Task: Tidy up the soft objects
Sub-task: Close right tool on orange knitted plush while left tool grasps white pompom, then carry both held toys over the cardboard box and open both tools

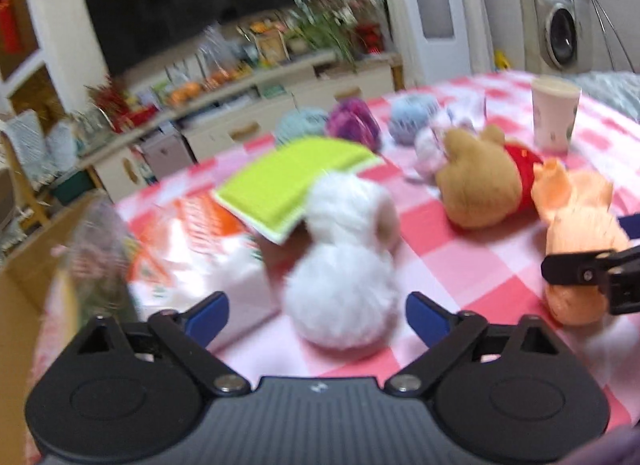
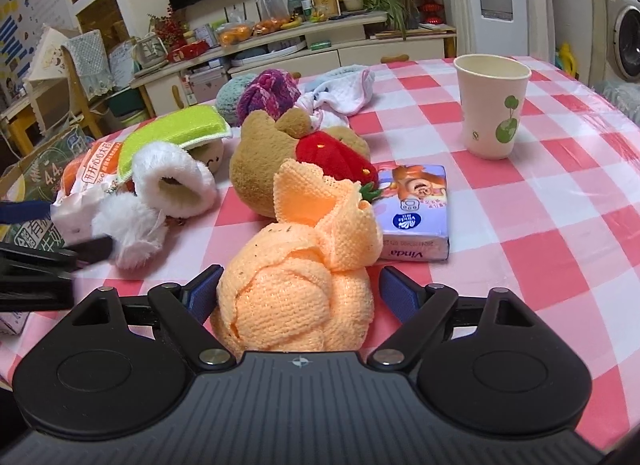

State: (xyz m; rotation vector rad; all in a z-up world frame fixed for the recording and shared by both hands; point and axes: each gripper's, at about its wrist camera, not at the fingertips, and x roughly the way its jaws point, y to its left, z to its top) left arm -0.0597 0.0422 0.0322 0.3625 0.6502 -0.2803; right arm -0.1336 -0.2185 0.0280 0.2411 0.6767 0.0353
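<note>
The white fluffy toy (image 1: pixel 344 265) is lying on the checked tablecloth (image 1: pixel 460 265), and the left gripper (image 1: pixel 316 317) is standing over its near end with the tongs spread wide, one blue pad on each side and neither one touching the fur. This looks like lining up for a grasp that is not yet closed. The left view is blurred, so finer detail is not clear.

Just to the right of the white toy, the orange knitted toy (image 2: pixel 296 285) is sitting between the tongs of the right gripper (image 2: pixel 296 289). These tongs are also wide; the left pad is very near the knit, maybe touching, and the right pad is standing apart from it.

Behind the white toy, a green sponge (image 1: pixel 292 181) is leaning on its far end. Further right of the white toy, the brown bear (image 2: pixel 272 157) in red is lying, with a tissue pack (image 2: pixel 416 213) beside it. Far behind are the yarn balls (image 1: pixel 352 121) and a paper cup (image 2: pixel 492 105). Left of the white toy, a cardboard box (image 1: pixel 24 277) is waiting at the table edge, probably the place where the soft things are going.
</note>
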